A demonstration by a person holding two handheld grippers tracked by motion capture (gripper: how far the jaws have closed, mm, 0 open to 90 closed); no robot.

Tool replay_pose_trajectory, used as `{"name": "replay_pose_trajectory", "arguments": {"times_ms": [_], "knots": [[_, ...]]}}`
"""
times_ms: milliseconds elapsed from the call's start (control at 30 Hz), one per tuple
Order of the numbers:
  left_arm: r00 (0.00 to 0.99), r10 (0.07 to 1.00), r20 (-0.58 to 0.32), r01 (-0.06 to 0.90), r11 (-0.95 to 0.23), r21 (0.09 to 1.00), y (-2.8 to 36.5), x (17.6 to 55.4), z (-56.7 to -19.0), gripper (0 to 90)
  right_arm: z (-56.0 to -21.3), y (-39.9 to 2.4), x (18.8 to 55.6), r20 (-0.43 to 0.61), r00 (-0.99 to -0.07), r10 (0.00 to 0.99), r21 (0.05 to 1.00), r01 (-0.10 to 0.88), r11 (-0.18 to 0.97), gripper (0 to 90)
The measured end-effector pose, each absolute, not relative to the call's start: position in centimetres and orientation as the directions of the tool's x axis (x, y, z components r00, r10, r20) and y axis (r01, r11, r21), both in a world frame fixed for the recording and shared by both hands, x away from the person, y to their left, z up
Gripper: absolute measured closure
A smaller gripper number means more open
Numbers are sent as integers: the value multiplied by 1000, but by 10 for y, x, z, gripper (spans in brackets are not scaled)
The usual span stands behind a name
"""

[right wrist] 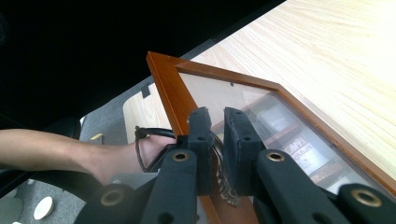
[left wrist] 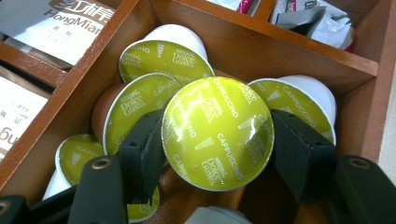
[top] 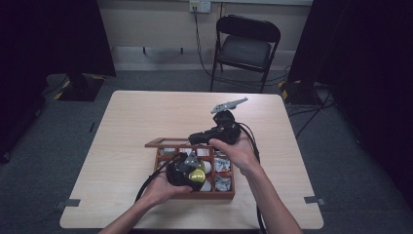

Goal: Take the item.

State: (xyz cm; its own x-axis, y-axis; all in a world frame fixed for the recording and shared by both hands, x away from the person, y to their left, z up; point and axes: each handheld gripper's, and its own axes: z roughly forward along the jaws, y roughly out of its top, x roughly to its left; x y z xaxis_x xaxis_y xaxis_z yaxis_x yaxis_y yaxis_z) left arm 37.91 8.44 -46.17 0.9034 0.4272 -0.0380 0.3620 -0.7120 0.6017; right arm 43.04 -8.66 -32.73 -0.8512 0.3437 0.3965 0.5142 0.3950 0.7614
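Note:
A wooden compartment box [top: 195, 194] sits at the table's near middle. In the left gripper view my left gripper [left wrist: 217, 135] is shut on a green-lidded Cappuccino capsule [left wrist: 215, 112], one pad at each side of its rim, above several similar capsules [left wrist: 159, 58] in one compartment. In the high view the left gripper [top: 194, 171] hovers over the box's front part. My right gripper [right wrist: 217, 126] is shut on the front rail of the box's glass lid [right wrist: 163, 79], by a small metal clasp, and holds the lid tilted up. The right gripper [top: 197, 138] stands at the box's far edge.
Neighbouring compartments hold silver sachets [left wrist: 60, 23] and other packets [left wrist: 322, 18]. The wooden dividers [left wrist: 261, 51] stand close around the capsules. A black folding chair [top: 246, 46] stands beyond the pale table [top: 146, 117]. A forearm [right wrist: 56, 151] lies left of the lid.

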Motion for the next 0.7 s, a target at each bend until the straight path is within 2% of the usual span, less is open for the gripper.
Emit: {"name": "replay_pose_trajectory", "arguments": {"times_ms": [200,300,367,433,700], "knots": [[896,439,-61,383,-698,605,86,377,-462,382,-327,-87,430,398,-851,344,760,516,395,815],[907,421,-26,355,-730,584,88,378,-460,383,-327,-87,430,399,-850,344,760,516,395,815],[894,443,-60,385,-693,610,85,375,-461,383,-327,-87,431,399,-850,344,760,517,395,815],[905,423,-34,359,-720,593,87,376,-459,383,-327,-87,431,400,-850,344,759,517,395,815],[901,432,-21,359,-719,596,87,370,-455,383,-327,-87,430,399,-850,344,760,516,395,815]]}}
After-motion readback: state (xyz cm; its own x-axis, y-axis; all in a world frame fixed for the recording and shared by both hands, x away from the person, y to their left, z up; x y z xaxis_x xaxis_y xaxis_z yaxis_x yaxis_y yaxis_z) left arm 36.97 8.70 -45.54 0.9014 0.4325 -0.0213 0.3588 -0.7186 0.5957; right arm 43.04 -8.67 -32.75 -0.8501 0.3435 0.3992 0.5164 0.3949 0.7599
